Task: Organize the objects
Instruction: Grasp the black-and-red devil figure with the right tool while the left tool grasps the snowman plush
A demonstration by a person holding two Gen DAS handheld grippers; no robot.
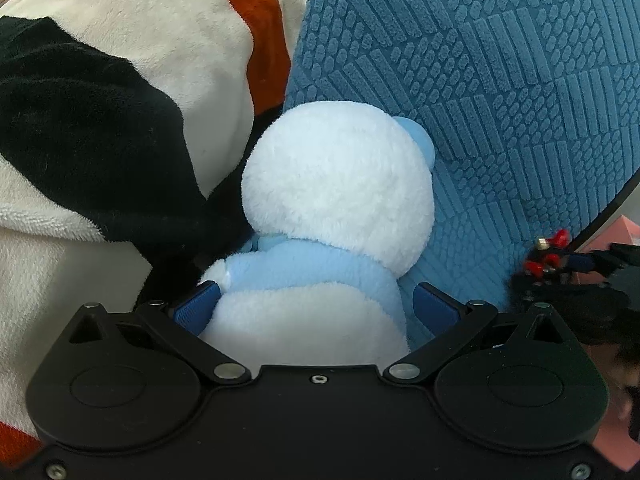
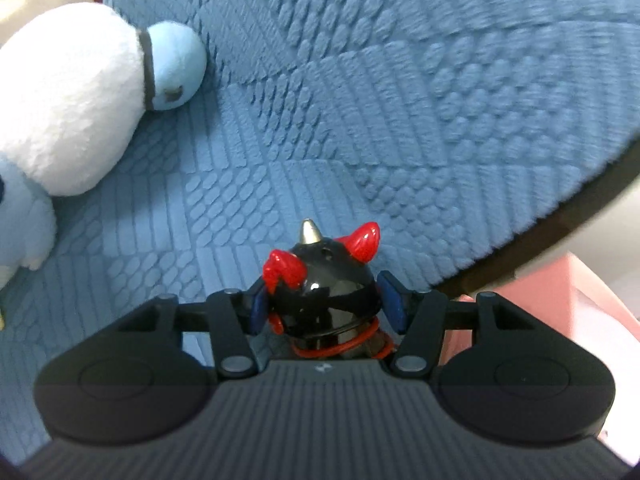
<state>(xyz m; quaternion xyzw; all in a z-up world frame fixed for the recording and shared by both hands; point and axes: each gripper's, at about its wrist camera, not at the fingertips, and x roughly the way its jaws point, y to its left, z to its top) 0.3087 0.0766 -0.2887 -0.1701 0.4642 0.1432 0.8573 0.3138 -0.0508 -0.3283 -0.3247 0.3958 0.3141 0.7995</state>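
Observation:
A white and light-blue plush toy (image 1: 332, 216) sits between my left gripper's (image 1: 316, 304) blue pads, its back to the camera; the left pad touches its body, a small gap shows at the right pad. It leans against a blue textured cushion (image 1: 500, 80). The plush also shows in the right wrist view (image 2: 76, 96), lying on the cushion (image 2: 360, 100). My right gripper (image 2: 326, 304) is shut on a glossy black figurine with red horns and a silver spike (image 2: 320, 280), held over the cushion. The figurine and right gripper show at the right of the left wrist view (image 1: 552, 260).
A large plush in white, black and orange (image 1: 120, 100) fills the left side beside the small plush. A pink box (image 2: 560, 300) stands below the cushion's dark edge at the right.

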